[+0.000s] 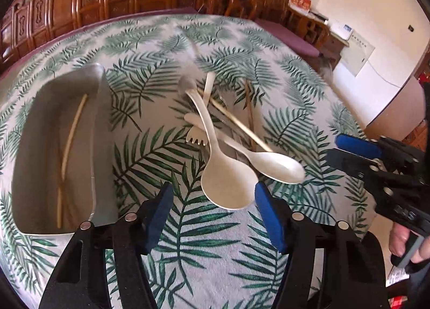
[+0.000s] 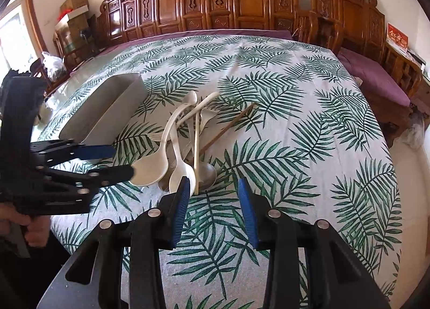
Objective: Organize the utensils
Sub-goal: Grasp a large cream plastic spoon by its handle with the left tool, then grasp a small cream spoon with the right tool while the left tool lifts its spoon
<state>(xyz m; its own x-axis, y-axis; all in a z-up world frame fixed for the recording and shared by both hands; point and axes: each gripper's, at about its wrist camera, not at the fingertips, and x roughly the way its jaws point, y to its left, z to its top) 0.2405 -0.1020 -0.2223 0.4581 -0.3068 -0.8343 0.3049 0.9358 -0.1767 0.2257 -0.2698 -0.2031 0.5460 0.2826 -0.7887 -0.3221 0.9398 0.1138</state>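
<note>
A pile of utensils (image 1: pixel 228 131) lies in the middle of the counter (image 2: pixel 309 126), which is covered with a cloth printed with green fern leaves. The pile holds several cream plastic spoons, a cream fork (image 1: pixel 194 135), a metal spoon (image 2: pixel 208 174) and loose chopsticks crossing one another. To the left of the pile stands a grey rectangular tray (image 1: pixel 104 131), and a pair of pale chopsticks (image 1: pixel 70 145) already lies inside it. The left gripper (image 1: pixel 213 215) hangs over the near edge of the pile with its blue pads standing apart; the bowl of the large cream spoon (image 1: pixel 228 182) sits between them, and the pads do not press on it. The right gripper (image 2: pixel 213 207) is partly open and holds nothing; its pads stand over bare cloth just in front of the pile, near the bowls of the spoons. A person's hand (image 1: pixel 403 239) grips the handle of the right gripper. Carved wooden furniture (image 2: pixel 228 0) stands behind the counter.
</note>
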